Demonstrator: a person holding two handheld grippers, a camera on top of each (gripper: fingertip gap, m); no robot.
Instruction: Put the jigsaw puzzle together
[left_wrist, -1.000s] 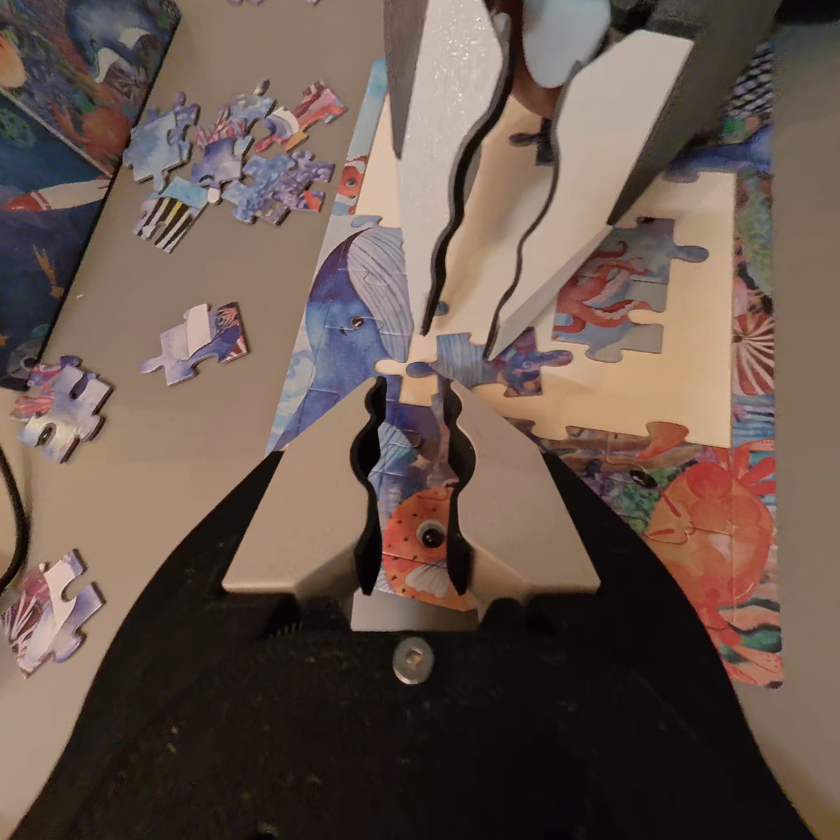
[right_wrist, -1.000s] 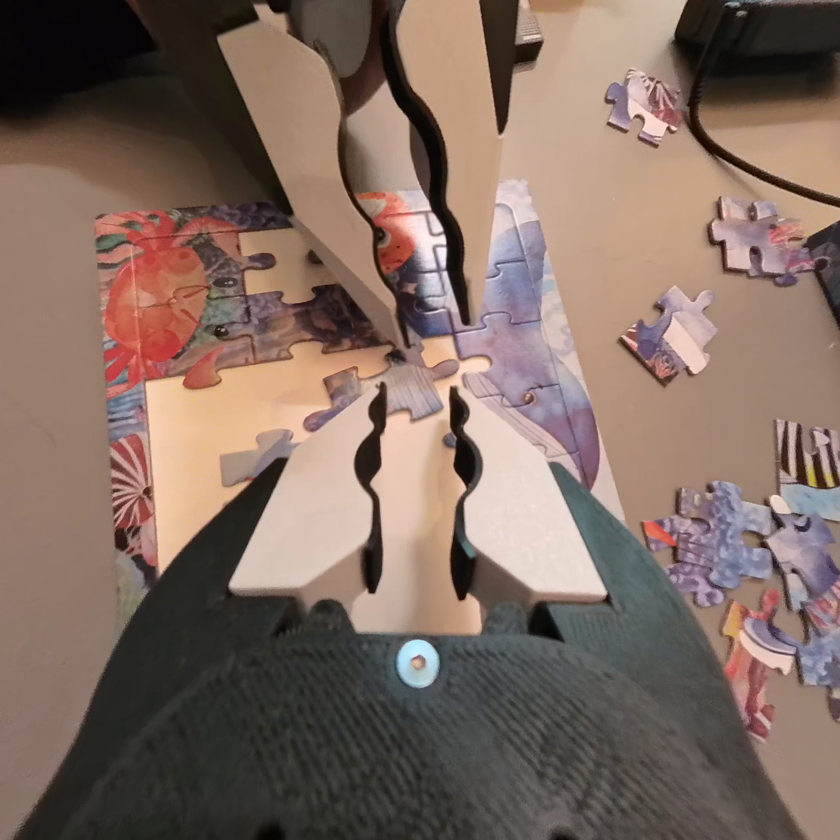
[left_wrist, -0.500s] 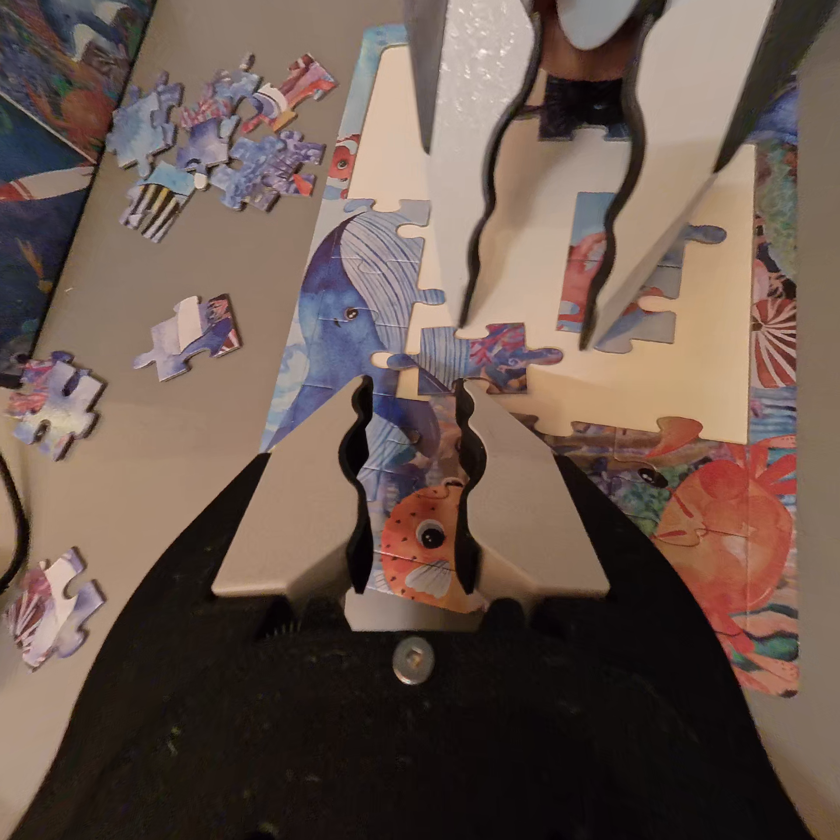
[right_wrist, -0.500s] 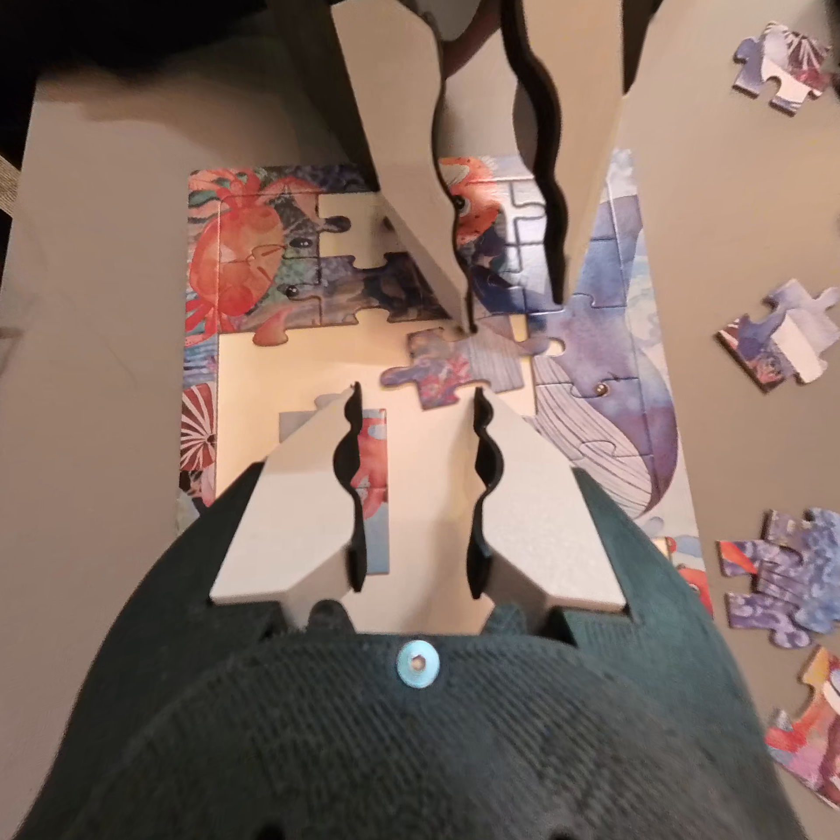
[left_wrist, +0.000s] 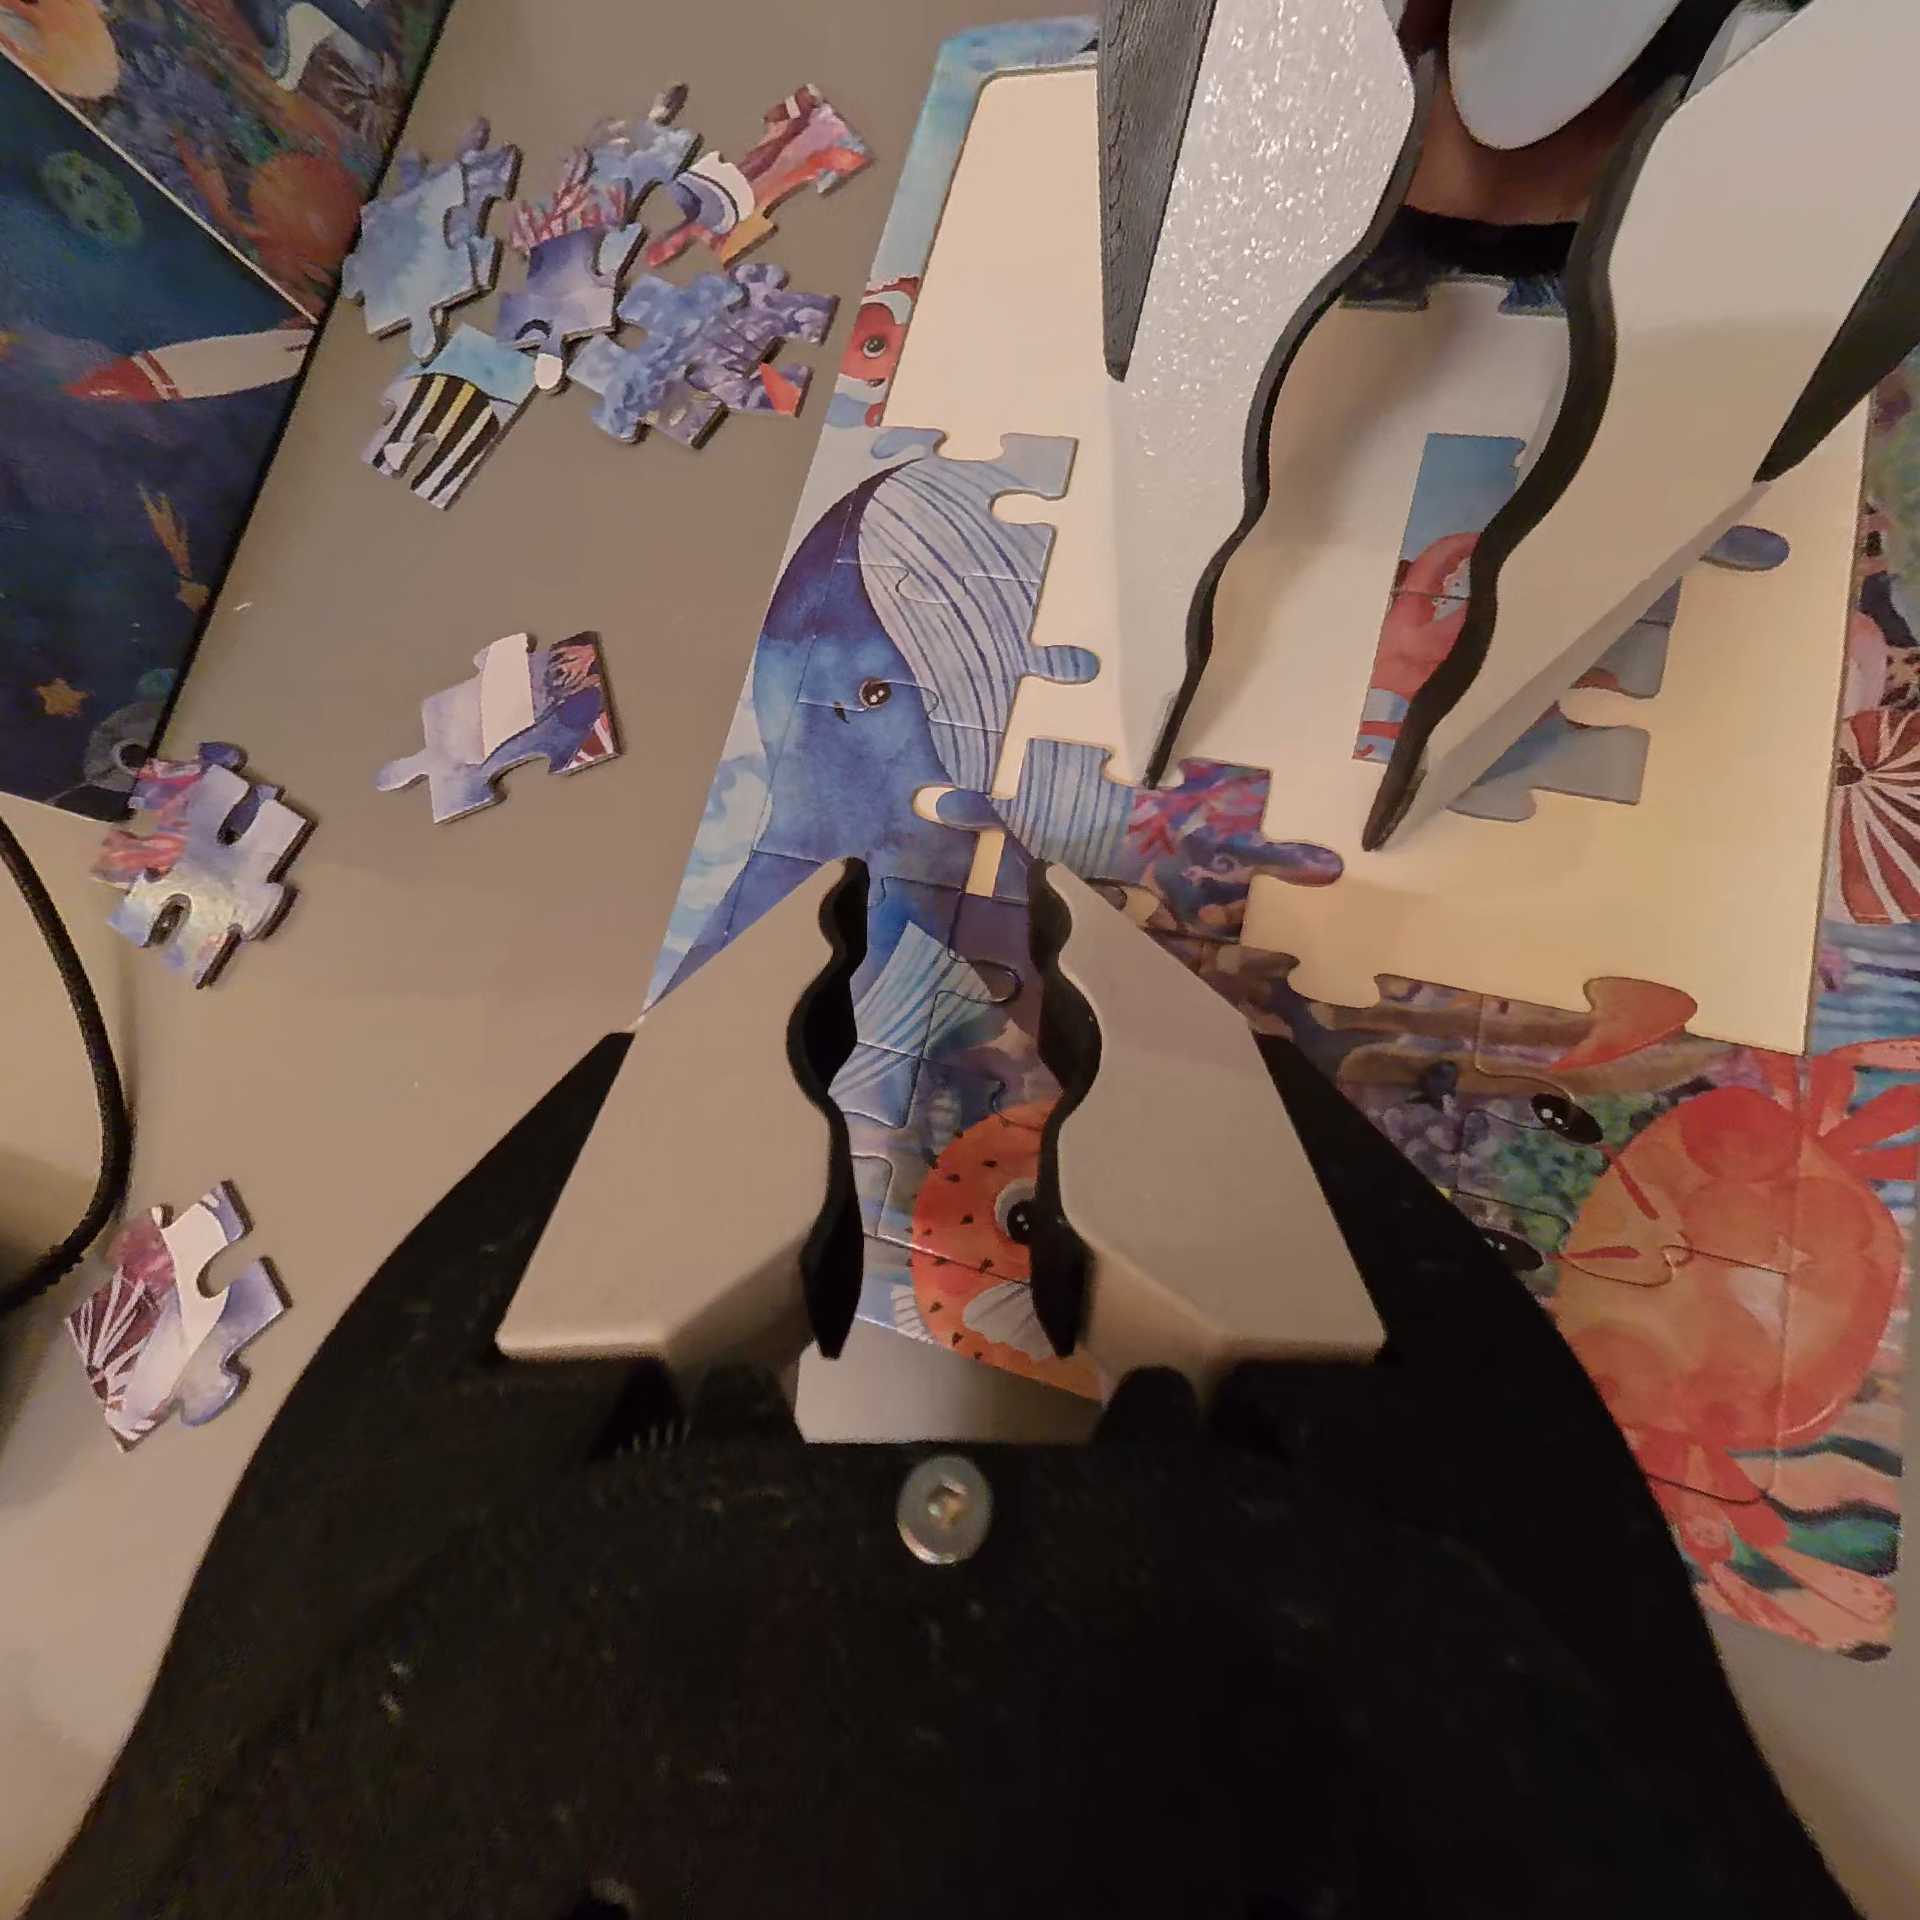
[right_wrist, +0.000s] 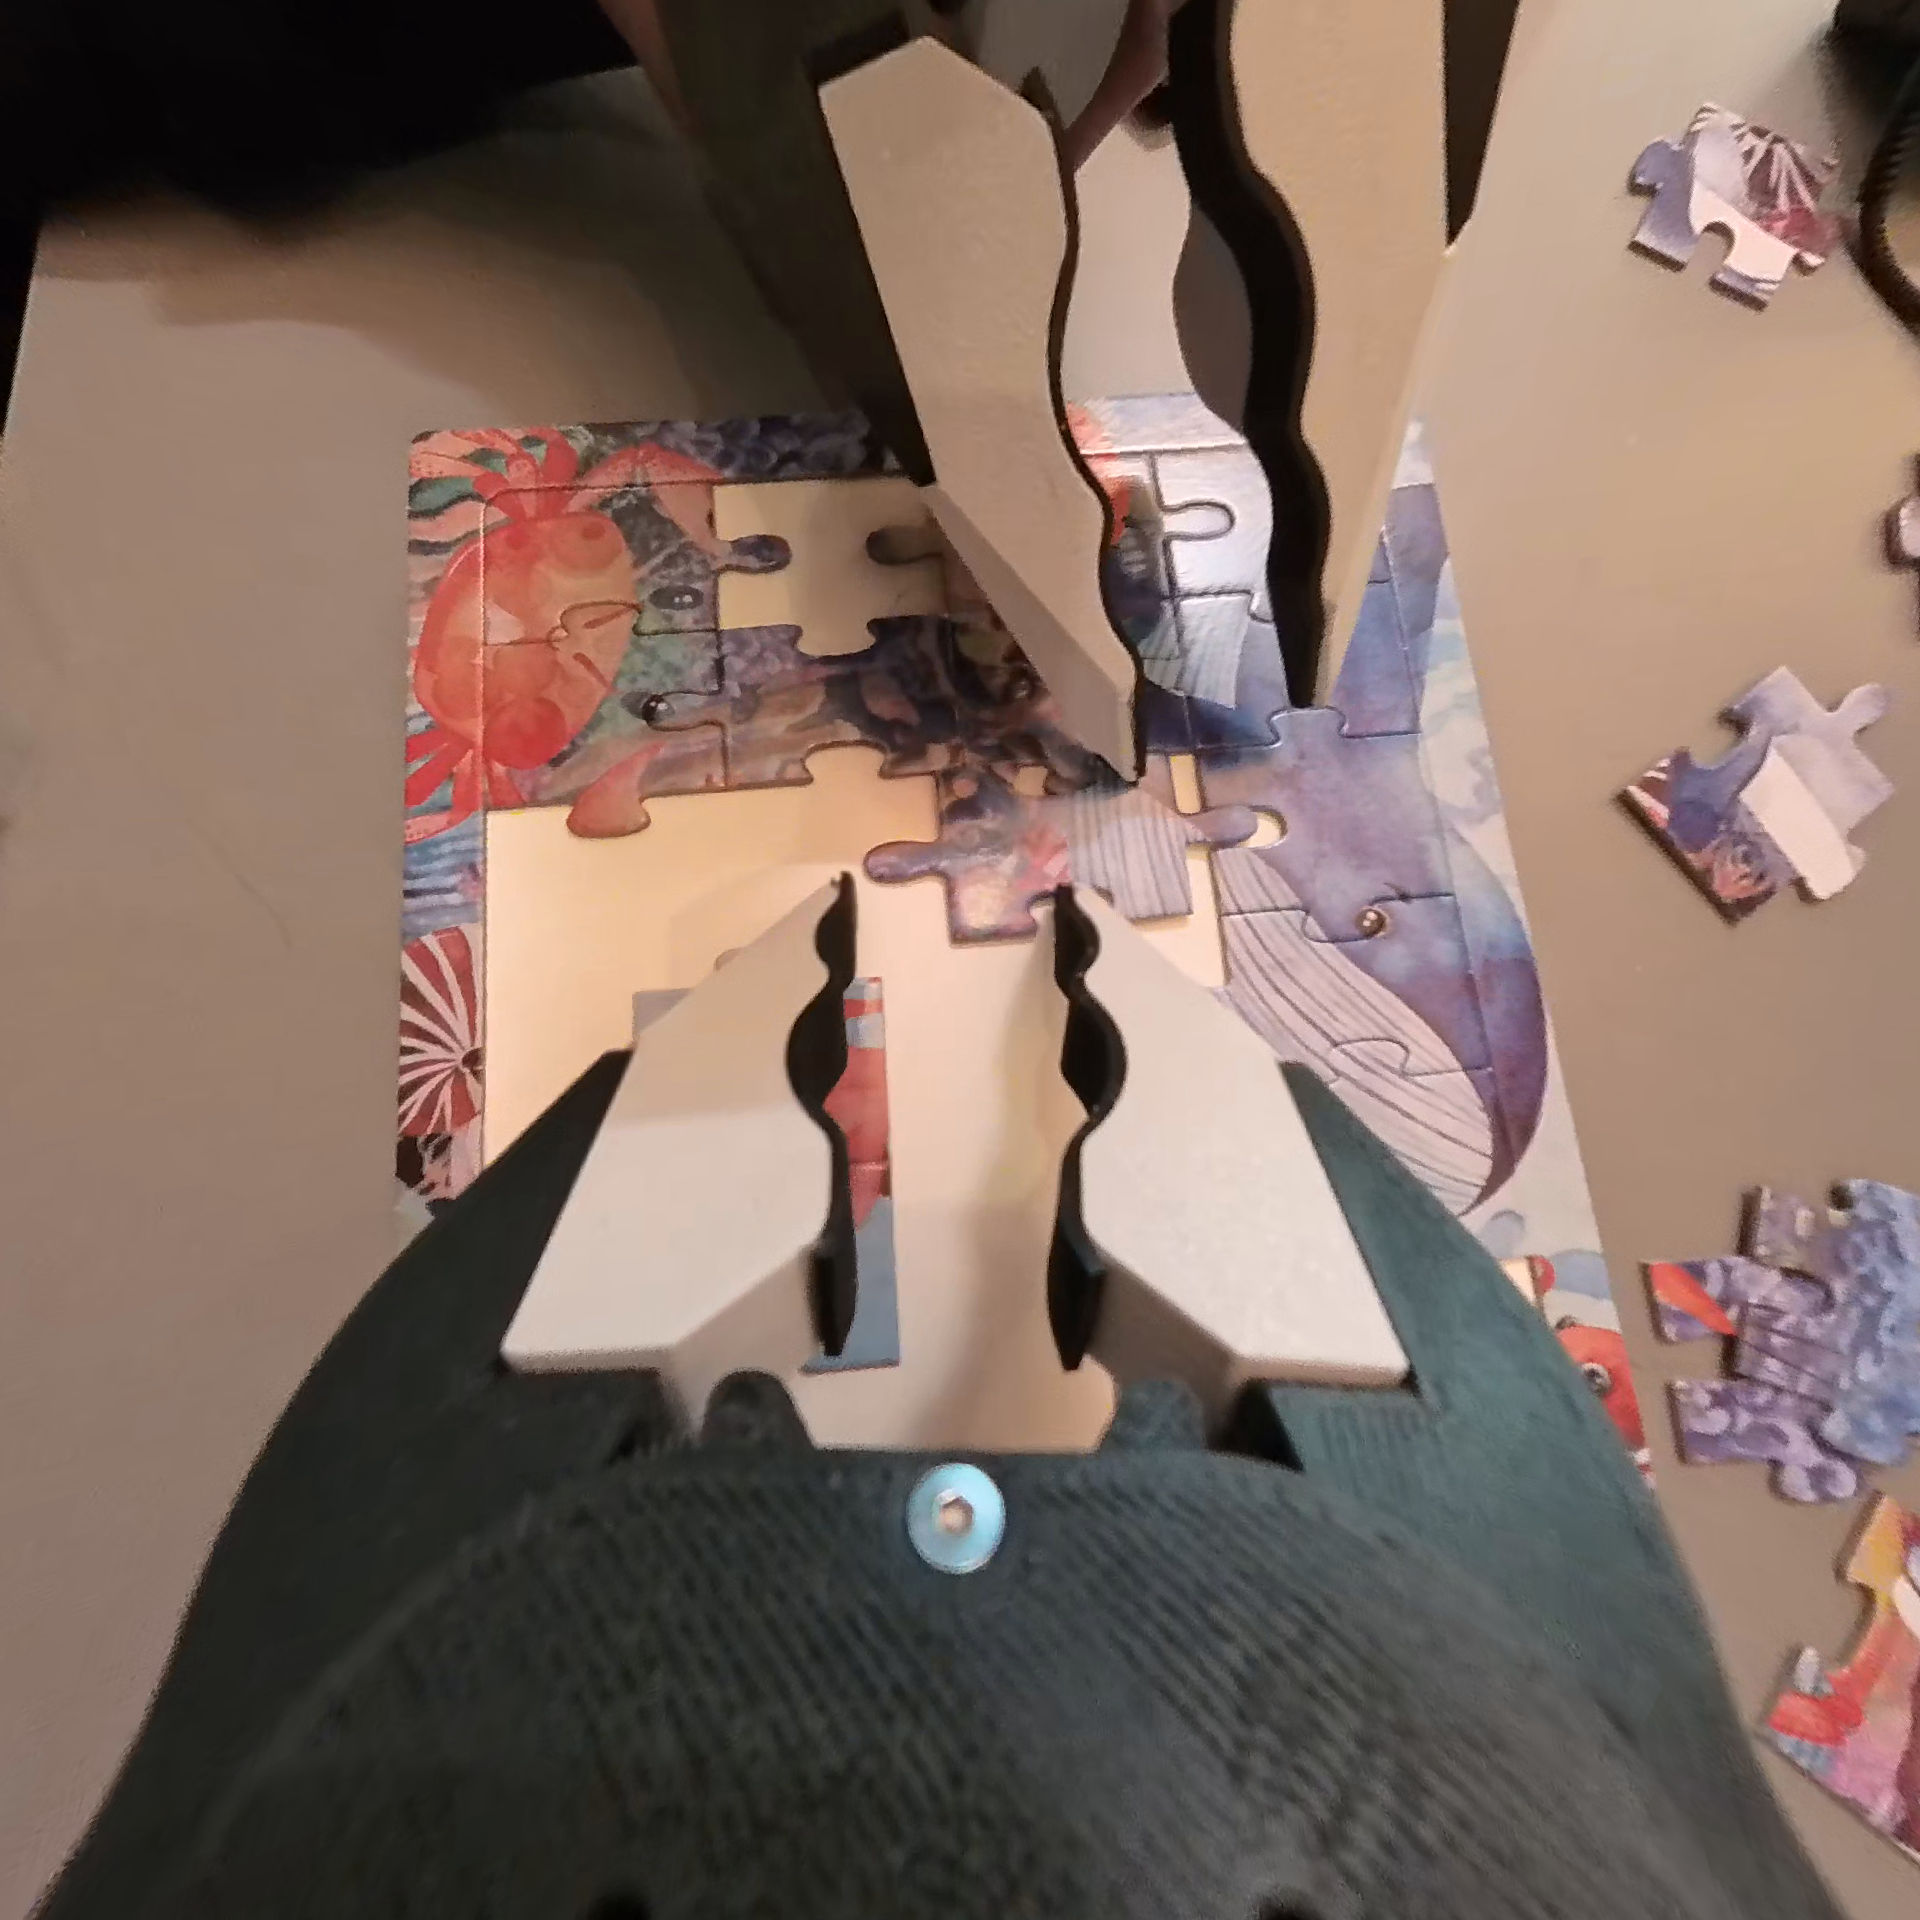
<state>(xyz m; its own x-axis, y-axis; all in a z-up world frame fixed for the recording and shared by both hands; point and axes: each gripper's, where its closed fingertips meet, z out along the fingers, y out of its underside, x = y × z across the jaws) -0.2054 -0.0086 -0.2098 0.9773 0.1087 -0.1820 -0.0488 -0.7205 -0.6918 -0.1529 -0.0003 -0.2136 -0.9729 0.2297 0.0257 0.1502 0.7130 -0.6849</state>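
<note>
Puzzle board (left_wrist: 1039, 260): lies flat on the grey table (left_wrist: 499, 935); picture frame filled round the edge, with whale (left_wrist: 862, 665) along one side and crab (left_wrist: 1745, 1268) at a corner; much of the cream middle bare.
Piece in hand (left_wrist: 1153, 831): blue-striped and purple, resting on the cream field against the whale, its knob at the whale's notch; not quite seated, a thin cream gap shows beside it.
Left gripper (left_wrist: 945, 883): fingers spread, holding nothing, tips low just beside the piece, likely to steady or nudge it.
Right gripper (right_wrist: 951, 894): fingers spread, empty, tips down at the piece's opposite edge, likely to press it home.
Joined pair (left_wrist: 1455, 644): loose on the cream field, apart from the frame.
Spare pieces (left_wrist: 592, 270): scattered on the table beside the board, several face up.
Judgement: seating step, unfinished.
</note>
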